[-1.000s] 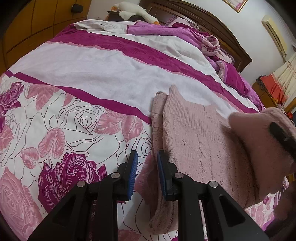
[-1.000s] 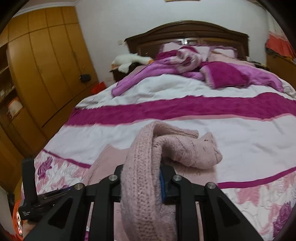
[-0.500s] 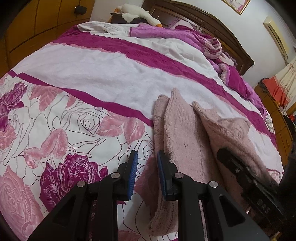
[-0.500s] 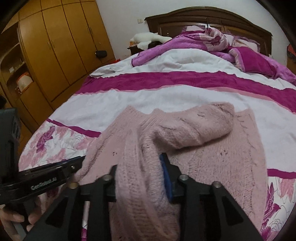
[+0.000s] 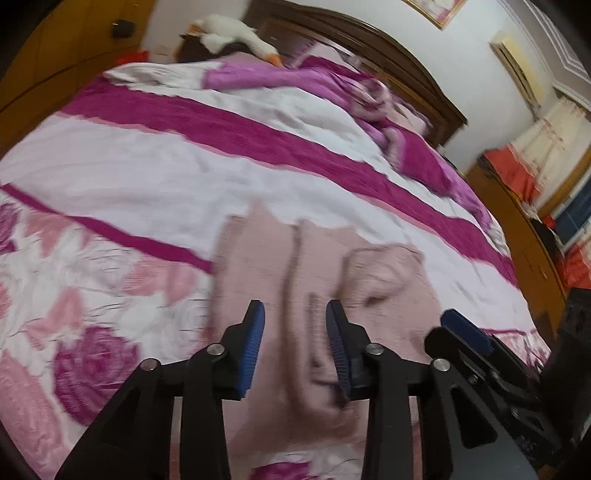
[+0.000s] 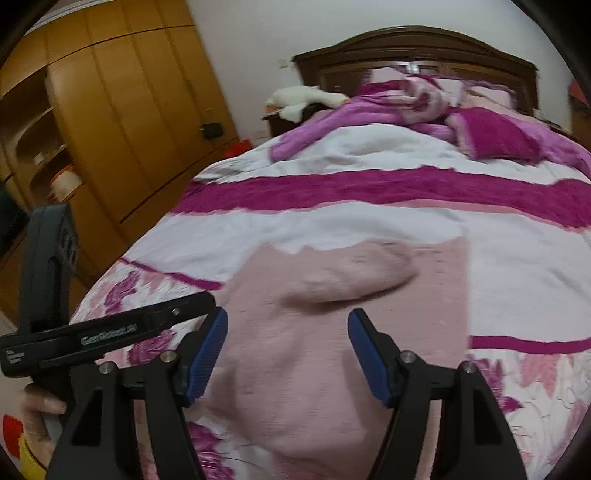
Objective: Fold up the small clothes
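A pale pink knitted sweater (image 5: 295,273) lies flat on the flowered bedspread, with one sleeve (image 5: 380,273) folded across its body. It also shows in the right wrist view (image 6: 332,332), sleeve (image 6: 354,280) lying across it. My left gripper (image 5: 294,343) is open and empty just above the sweater's near part. My right gripper (image 6: 287,354) is open and empty above the sweater's lower half. The right gripper's blue pad (image 5: 465,332) shows at the right of the left wrist view. The left gripper's body (image 6: 110,332) shows at the left of the right wrist view.
The bed (image 6: 369,184) has a white and magenta striped cover. A purple blanket (image 6: 480,133) is bunched by the dark headboard. A white plush goose (image 5: 236,33) lies at the head. Wooden wardrobes (image 6: 122,122) stand along the left side.
My right gripper let go of the sleeve, which now lies across the sweater's body. Both grippers have opened wider, and the left one has shifted over the sweater.
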A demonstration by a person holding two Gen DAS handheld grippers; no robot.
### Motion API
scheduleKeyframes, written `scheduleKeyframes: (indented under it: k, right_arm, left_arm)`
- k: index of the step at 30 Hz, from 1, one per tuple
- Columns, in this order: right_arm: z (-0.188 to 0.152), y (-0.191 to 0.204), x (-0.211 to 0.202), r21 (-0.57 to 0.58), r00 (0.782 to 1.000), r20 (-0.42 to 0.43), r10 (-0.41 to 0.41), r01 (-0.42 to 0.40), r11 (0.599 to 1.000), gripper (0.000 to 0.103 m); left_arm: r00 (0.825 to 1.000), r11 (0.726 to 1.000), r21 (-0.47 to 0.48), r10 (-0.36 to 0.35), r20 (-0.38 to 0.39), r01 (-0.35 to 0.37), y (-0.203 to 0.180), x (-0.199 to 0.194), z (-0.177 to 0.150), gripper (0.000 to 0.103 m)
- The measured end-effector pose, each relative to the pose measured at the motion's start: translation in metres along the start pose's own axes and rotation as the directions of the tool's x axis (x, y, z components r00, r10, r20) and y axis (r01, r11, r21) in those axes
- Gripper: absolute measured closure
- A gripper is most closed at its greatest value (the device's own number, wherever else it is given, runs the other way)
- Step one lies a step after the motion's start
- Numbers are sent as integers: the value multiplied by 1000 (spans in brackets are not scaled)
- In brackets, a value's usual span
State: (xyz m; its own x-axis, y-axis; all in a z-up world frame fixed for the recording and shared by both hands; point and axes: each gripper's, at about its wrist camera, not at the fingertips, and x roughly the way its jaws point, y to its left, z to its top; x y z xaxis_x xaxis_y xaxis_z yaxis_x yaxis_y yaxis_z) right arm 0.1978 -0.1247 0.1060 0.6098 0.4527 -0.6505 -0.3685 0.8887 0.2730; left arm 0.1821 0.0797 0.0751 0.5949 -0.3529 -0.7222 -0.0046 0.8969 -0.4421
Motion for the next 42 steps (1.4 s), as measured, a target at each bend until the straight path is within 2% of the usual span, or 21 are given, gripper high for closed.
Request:
scheduleKeyframes:
  k: [3, 6, 9, 12, 14, 16, 18, 23, 26, 29, 32, 37, 40, 42]
  right_arm:
    - [1, -25, -2, 39, 997, -9, -75, 76, 996, 32]
    - [2, -46, -3, 72, 995, -16, -98, 99, 993, 32]
    - [1, -63, -1, 95, 990, -26, -135, 137, 986, 32]
    - [-1, -80, 5, 130, 988, -51, -143, 149, 980, 32]
    - [-2, -88, 8, 151, 988, -62, -139, 147, 978, 32]
    - [-4, -94, 10, 167, 988, -74, -138, 148, 975, 32]
    - [-5, -97, 12, 184, 989, -83, -126, 139, 973, 32]
    - [-10, -103, 17, 216, 991, -100, -94, 114, 970, 32]
    - [-13, -104, 22, 227, 990, -111, -85, 109, 968, 32]
    - [-13, -102, 24, 222, 990, -113, -86, 110, 969, 32]
    - [-13, -101, 24, 217, 990, -113, -88, 111, 970, 32]
    - [-13, -101, 25, 221, 990, -113, -85, 108, 969, 32]
    - [-13, -100, 26, 217, 989, -114, -89, 112, 970, 32]
    - [-13, -101, 25, 218, 989, -114, -89, 112, 970, 32]
  left_arm:
    - [999, 999, 33, -9, -40, 10, -16, 16, 4, 83]
    - [998, 998, 63, 16, -61, -12, -27, 26, 6, 78]
    - [993, 989, 146, 30, -113, -13, -42, 40, 7, 77]
    - [984, 960, 271, 110, -144, -67, -59, 55, 3, 77]
    - [973, 929, 339, 199, -114, -150, -66, 61, -1, 77]
    - [968, 913, 359, 238, -75, -196, -67, 65, -1, 75]
    - [968, 915, 344, 244, -51, -212, -63, 64, 0, 75]
    - [981, 966, 208, 175, -79, -155, -42, 70, 6, 72]
    - [987, 981, 143, 144, -77, -132, -31, 70, 5, 70]
    - [987, 984, 121, 143, -71, -134, -28, 72, 2, 69]
    - [983, 980, 111, 173, -58, -166, -31, 67, -2, 68]
    - [964, 947, 189, 267, -12, -260, -43, 64, -9, 61]
    - [973, 968, 121, 225, -43, -219, -34, 67, -6, 61]
    - [984, 984, 71, 169, -49, -165, -29, 66, -5, 61]
